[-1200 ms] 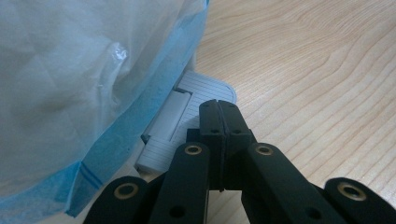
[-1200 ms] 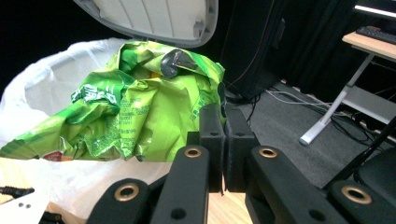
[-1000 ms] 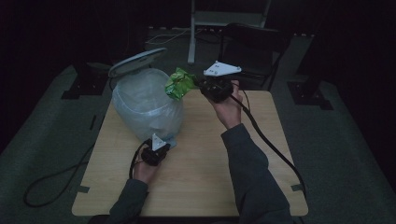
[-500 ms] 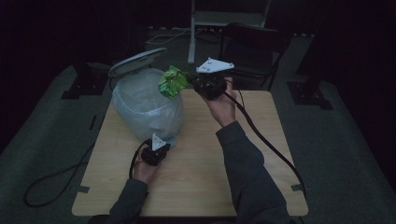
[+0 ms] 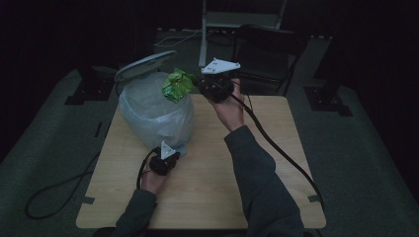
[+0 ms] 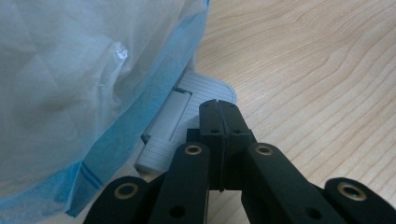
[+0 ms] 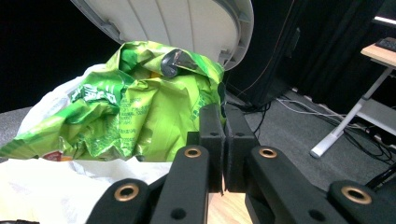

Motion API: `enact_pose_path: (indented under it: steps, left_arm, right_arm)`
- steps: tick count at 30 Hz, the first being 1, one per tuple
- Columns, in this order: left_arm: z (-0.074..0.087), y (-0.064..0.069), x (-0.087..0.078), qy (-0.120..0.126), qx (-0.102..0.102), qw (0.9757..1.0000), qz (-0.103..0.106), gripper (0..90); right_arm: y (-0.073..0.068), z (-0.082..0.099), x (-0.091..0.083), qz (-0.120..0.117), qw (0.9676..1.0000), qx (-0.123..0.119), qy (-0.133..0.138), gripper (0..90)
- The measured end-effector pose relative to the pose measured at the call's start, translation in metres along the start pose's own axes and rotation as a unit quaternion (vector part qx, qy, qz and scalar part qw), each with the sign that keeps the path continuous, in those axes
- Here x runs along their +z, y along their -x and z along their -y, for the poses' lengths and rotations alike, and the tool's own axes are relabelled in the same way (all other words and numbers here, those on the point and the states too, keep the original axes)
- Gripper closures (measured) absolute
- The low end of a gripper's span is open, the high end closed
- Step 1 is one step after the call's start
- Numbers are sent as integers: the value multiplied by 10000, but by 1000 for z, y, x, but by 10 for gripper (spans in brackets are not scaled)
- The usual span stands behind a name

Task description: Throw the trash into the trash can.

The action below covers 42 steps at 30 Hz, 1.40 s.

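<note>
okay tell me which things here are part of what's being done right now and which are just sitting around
In use:
- crumpled green snack wrapper, held by the right gripper
- grey pedal bin lined with a pale plastic bag, lid up
- grey foot pedal under the shut left gripper

Just there:
- dark chair beyond the wooden table
- floor cables

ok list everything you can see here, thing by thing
crumpled green foil snack wrapper: 1, bright green, over the bin's open mouth, pinched at its edge by the right hand-held gripper
pedal bin lined with a translucent white plastic bag: 1, grey bin and pale bag with a blue edge, back left of the table
grey bin lid: 1, light grey, tipped up behind the bag
grey ribbed foot pedal: 1, at the bin's base
light wooden table: 1, centre of the dark room
left hand-held gripper: 1, black, jaws together on the pedal
right hand-held gripper: 1, black, raised beside the bin
grey sleeves: 2, from the bottom edge
</note>
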<state>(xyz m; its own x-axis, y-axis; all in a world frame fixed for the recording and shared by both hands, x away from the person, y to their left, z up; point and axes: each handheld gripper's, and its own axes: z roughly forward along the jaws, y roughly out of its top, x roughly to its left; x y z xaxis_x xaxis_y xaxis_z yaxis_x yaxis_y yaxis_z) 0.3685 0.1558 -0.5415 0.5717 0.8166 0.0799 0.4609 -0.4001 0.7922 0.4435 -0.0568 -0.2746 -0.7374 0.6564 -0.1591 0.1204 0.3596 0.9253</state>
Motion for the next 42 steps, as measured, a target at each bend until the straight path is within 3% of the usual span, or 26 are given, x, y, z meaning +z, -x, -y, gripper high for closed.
enact_pose_path:
  steps: [13,25,42]
  left_arm:
    - [0,0,0,10,-17,10000,6,900]
    - [0,0,0,11,-21,10000,12,900]
    - [0,0,0,6,-20,10000,8,900]
  right_arm:
    - [-4,-7,10,33,9999,-87,-83,880]
    - [-4,-7,19,-3,9999,-7,-135,881]
    - [-18,-25,41,-112,9997,-84,-183,880]
